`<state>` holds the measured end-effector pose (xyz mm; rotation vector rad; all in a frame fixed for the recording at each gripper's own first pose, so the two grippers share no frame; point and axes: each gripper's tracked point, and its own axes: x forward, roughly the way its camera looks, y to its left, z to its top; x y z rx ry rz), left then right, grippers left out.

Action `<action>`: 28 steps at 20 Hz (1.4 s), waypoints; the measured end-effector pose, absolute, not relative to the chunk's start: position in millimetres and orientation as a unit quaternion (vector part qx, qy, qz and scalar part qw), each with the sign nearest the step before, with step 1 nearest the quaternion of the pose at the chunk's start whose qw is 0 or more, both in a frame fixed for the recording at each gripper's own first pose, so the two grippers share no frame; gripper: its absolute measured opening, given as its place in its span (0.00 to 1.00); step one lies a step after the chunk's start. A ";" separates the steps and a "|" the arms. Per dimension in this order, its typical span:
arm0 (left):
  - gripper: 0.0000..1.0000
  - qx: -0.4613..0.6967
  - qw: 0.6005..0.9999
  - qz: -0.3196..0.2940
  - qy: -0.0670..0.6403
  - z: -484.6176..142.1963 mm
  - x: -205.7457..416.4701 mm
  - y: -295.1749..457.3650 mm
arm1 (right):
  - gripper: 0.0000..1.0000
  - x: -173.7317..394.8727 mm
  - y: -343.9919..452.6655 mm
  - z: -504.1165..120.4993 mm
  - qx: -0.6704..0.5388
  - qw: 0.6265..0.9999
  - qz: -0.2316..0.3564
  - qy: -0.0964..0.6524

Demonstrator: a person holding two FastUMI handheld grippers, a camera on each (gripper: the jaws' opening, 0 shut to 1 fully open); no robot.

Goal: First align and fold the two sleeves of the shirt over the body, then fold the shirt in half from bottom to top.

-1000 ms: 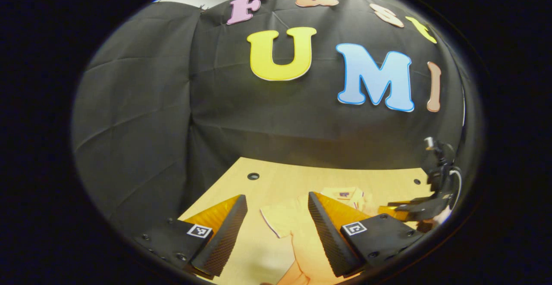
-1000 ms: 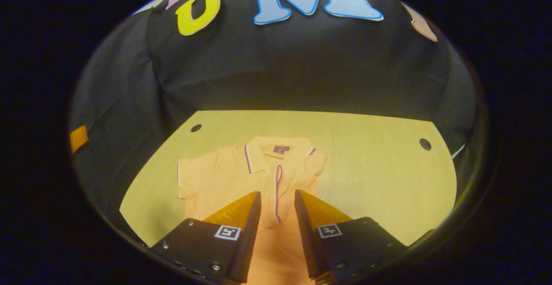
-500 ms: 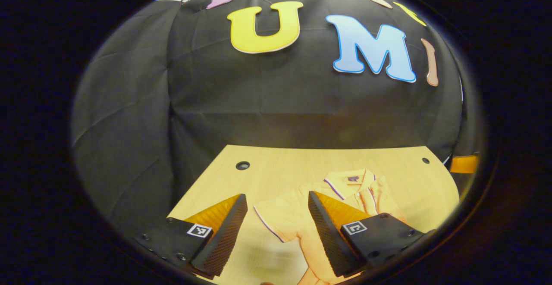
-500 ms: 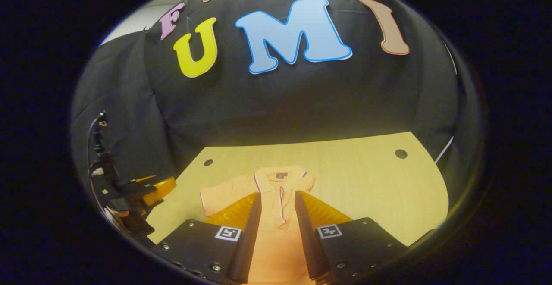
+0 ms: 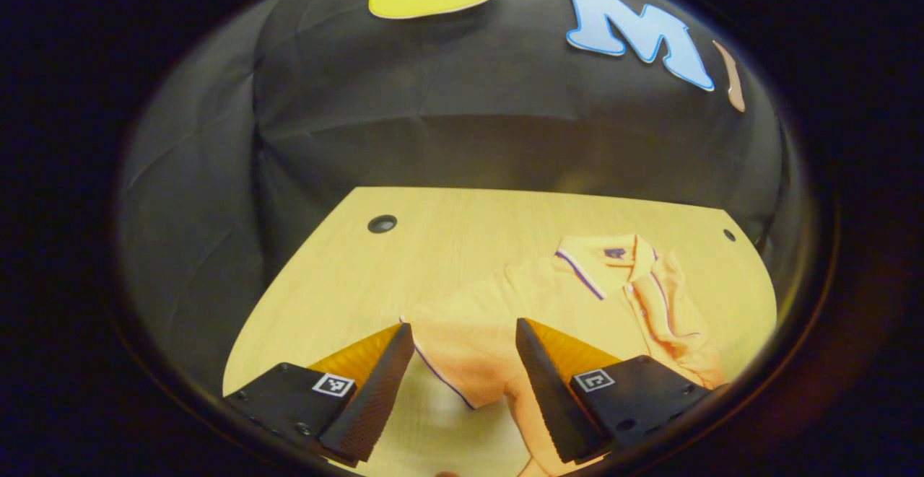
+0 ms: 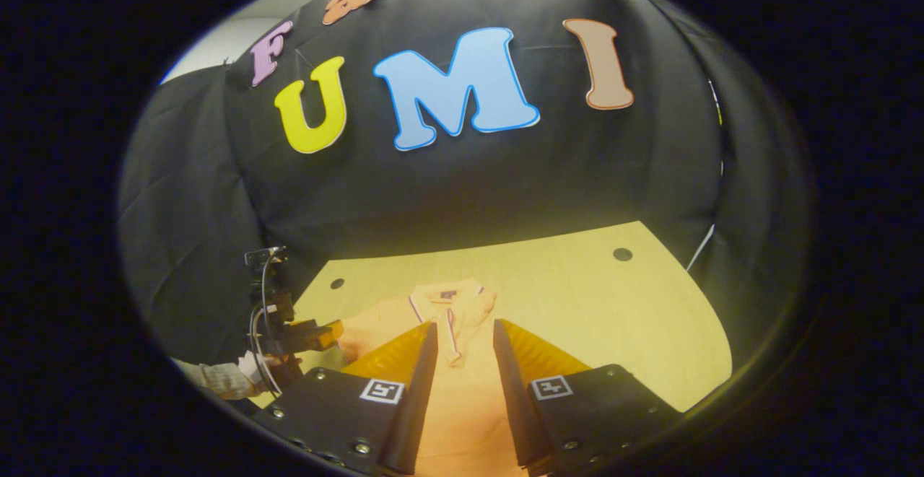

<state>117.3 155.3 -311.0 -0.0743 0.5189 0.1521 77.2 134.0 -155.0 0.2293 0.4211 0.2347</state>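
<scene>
- Left gripper view: the left gripper [image 5: 462, 361] hangs above the near left part of the wooden surface [image 5: 433, 260], its fingers spread wide with nothing between them but air.
- Beyond and between those fingers lies the orange shirt [image 5: 577, 304], flat on the surface toward the right side. Its collar [image 5: 603, 260] points to the far edge, near the black booth wall [image 5: 469, 123].
- One short sleeve [image 5: 451, 358] with a dark trimmed hem spreads out to the side — it sits just past the fingertips, apart from them as far as the picture tells.
- A round hole [image 5: 382, 224] in the surface shows at far left, well apart from the shirt.
- Right gripper view: the right gripper [image 6: 464, 369] is over the shirt's body [image 6: 462, 405], fingers parted by a narrow gap; cloth shows through the gap, yet whether the fingers touch it cannot be told.
- The collar and button placket lie straight ahead of the fingertips.
- At the left edge of this view the left gripper appears again with its cables, held by a hand [image 6: 253, 367] in a light sleeve [image 6: 216, 379] — just beside the shirt's outspread sleeve.
</scene>
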 end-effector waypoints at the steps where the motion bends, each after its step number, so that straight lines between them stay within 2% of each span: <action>1: 0.94 -0.037 0.960 0.077 0.267 -321.7 119.8 158.6 | 0.45 73.9 131.8 -156.6 0.115 0.964 0.110 0.211; 2: 0.96 -0.037 0.957 0.079 0.277 -331.0 121.6 161.6 | 0.49 70.6 129.8 -158.9 0.118 0.964 0.104 0.214; 10: 0.95 -0.050 0.929 0.100 0.352 -390.9 106.3 170.0 | 0.49 64.3 118.7 -169.3 0.125 0.961 0.083 0.233; 11: 0.98 -0.055 0.932 0.100 0.344 -391.3 110.0 169.8 | 0.49 65.9 118.1 -168.3 0.127 0.961 0.082 0.233; 16: 0.96 -0.056 0.931 0.095 0.349 -392.8 109.5 162.3 | 0.49 71.9 122.0 -170.9 0.131 0.959 0.088 0.236; 17: 0.88 -0.054 0.930 0.092 0.352 -392.7 111.9 158.0 | 0.49 72.7 124.7 -171.8 0.132 0.958 0.091 0.238; 21: 0.19 -0.049 0.932 0.110 0.343 -390.6 115.1 147.8 | 0.49 71.7 127.7 -173.7 0.129 0.956 0.099 0.243; 22: 0.18 -0.053 0.931 0.115 0.343 -390.1 115.0 146.5 | 0.49 71.2 128.3 -174.9 0.128 0.956 0.099 0.243; 23: 0.11 -0.051 0.930 0.114 0.347 -390.9 114.7 145.0 | 0.49 71.0 127.1 -175.2 0.128 0.956 0.098 0.243; 28: 0.06 -0.008 0.923 0.106 0.370 -385.7 112.5 141.7 | 0.49 68.7 116.9 -179.8 0.138 0.955 0.087 0.247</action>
